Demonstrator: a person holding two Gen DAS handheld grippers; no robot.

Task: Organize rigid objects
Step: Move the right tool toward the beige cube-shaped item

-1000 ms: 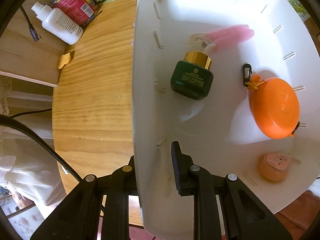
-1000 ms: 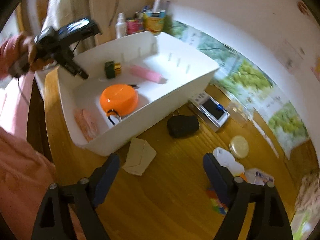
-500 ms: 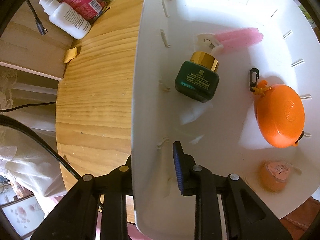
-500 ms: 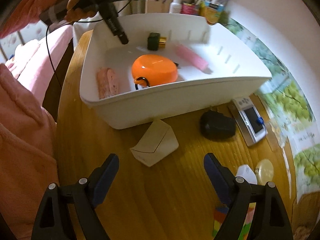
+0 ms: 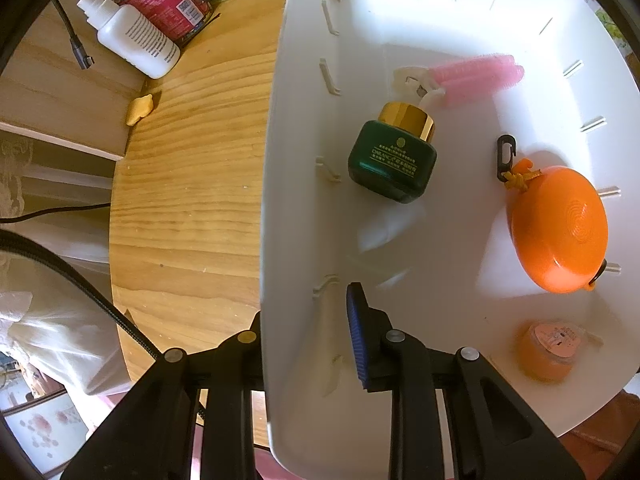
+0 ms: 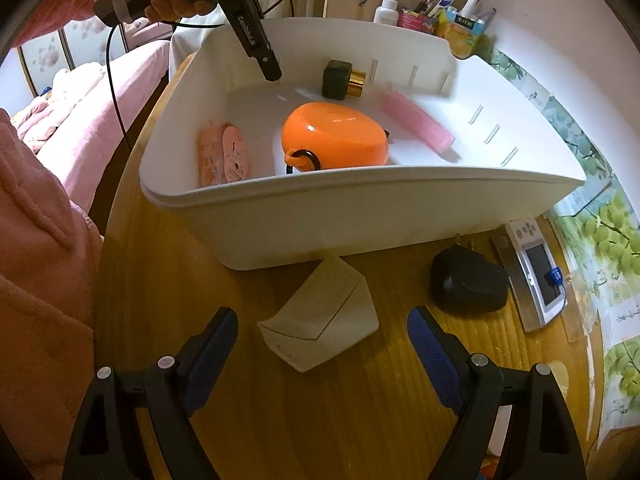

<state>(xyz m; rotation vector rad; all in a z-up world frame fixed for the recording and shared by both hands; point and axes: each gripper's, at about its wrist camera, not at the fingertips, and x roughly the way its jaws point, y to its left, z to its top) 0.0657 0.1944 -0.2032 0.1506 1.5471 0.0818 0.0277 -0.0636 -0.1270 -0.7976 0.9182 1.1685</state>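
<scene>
Left gripper (image 5: 308, 324) straddles the wall of the white bin (image 6: 360, 216); right gripper (image 6: 322, 344) hangs wide open and empty.

Its 2 jaws sit narrowly either side of the wall; whether they press it, I cannot tell. Inside the bin lie 4 things: green bottle (image 5: 392, 162), pink roller (image 5: 476, 76), orange case (image 5: 560, 236), peach puff (image 5: 550, 350). Just outside the bin, under the right gripper, lies a folded card (image 6: 324, 320).

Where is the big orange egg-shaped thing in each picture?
Left wrist view: the orange case lies at the right, inside the white bin.
Right wrist view: the orange case sits mid-bin, upper centre.
Shared landmark: the green bottle beside it.
</scene>
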